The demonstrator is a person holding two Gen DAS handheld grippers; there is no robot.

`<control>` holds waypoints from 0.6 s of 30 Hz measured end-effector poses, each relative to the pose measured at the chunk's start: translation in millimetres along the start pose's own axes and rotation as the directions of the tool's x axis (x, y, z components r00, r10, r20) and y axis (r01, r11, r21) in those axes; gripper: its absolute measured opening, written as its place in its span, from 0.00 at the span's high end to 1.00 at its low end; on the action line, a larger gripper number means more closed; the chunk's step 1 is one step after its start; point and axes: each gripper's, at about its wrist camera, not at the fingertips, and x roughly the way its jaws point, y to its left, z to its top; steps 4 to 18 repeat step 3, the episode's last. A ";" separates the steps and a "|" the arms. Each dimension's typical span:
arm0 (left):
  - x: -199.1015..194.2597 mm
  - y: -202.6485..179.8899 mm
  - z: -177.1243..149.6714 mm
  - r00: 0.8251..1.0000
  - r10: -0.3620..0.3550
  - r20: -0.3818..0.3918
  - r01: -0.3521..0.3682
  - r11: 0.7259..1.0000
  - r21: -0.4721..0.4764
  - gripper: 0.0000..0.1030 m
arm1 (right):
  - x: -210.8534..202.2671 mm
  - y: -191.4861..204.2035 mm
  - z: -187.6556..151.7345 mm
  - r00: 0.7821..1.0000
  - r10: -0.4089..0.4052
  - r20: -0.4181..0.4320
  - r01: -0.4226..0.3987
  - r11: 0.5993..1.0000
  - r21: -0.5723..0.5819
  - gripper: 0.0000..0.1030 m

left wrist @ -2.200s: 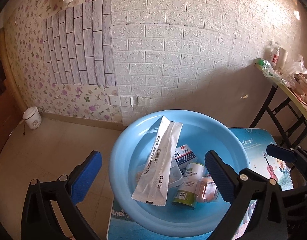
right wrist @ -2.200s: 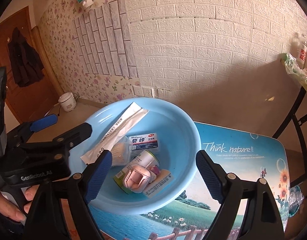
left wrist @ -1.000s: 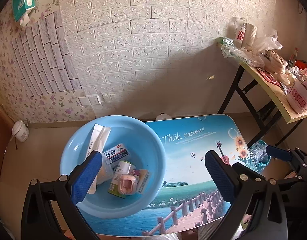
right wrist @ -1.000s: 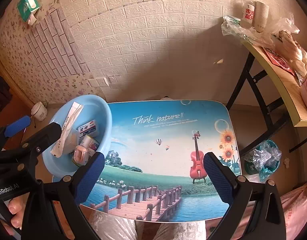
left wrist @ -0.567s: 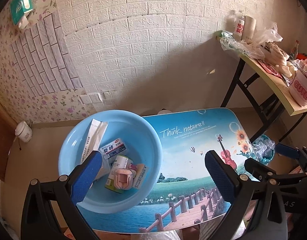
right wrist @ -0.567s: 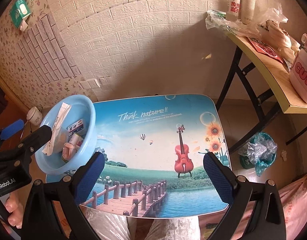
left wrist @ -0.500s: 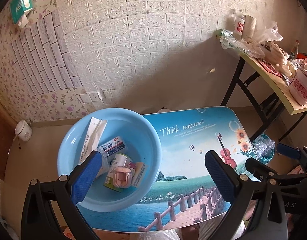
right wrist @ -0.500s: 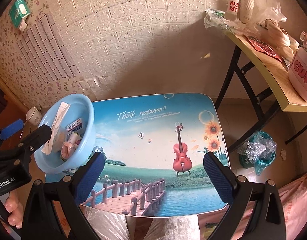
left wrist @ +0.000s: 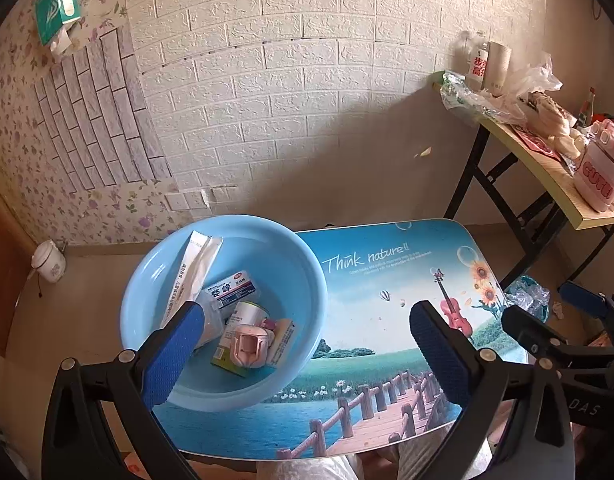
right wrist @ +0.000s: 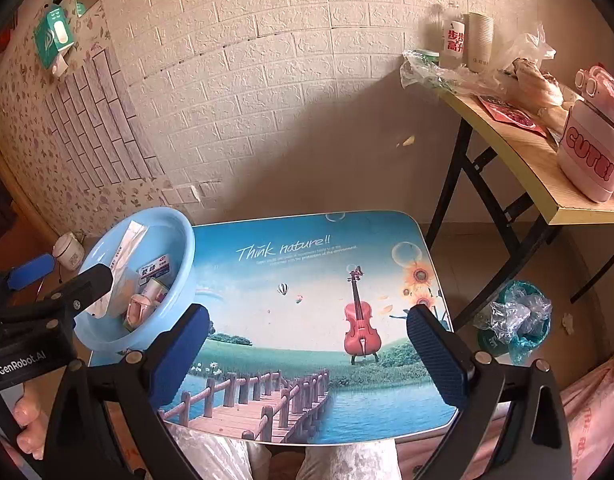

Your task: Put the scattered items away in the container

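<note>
The blue basin (left wrist: 307, 280) is seen at the left end of the bench (right wrist: 307, 280), its left side overhanging the edge; a nudge there is judged likely to tip it to the floor. Inside it are gathered a long white sachet (left wrist: 195, 268), a small white box (left wrist: 232, 288), a can (left wrist: 245, 316) and a pink case (left wrist: 249, 346), the sachet leaning near the rim, where it could slide out. The left gripper (left wrist: 303, 352) and the right gripper (right wrist: 307, 356) are held with jaws spread wide, gripping nothing. Items under the pile are hidden, the box lettering is hard to read, and the bench's near edge is cut off.
</note>
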 end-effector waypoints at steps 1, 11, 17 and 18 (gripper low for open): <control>-2.2 0.1 -0.7 1.000 -0.001 0.004 0.001 1.000 0.000 0.00 | -1.5 0.4 -0.5 1.000 0.001 0.003 -0.001 1.000 -0.001 0.03; -6.5 0.7 -3.0 1.000 -0.002 0.012 0.002 1.000 -0.003 0.00 | -5.6 2.4 -2.1 1.000 0.001 0.011 -0.001 1.000 -0.005 0.03; -6.5 0.7 -3.0 1.000 -0.002 0.012 0.002 1.000 -0.003 0.00 | -5.6 2.4 -2.1 1.000 0.001 0.011 -0.001 1.000 -0.005 0.03; -6.5 0.7 -3.0 1.000 -0.002 0.012 0.002 1.000 -0.003 0.00 | -5.6 2.4 -2.1 1.000 0.001 0.011 -0.001 1.000 -0.005 0.03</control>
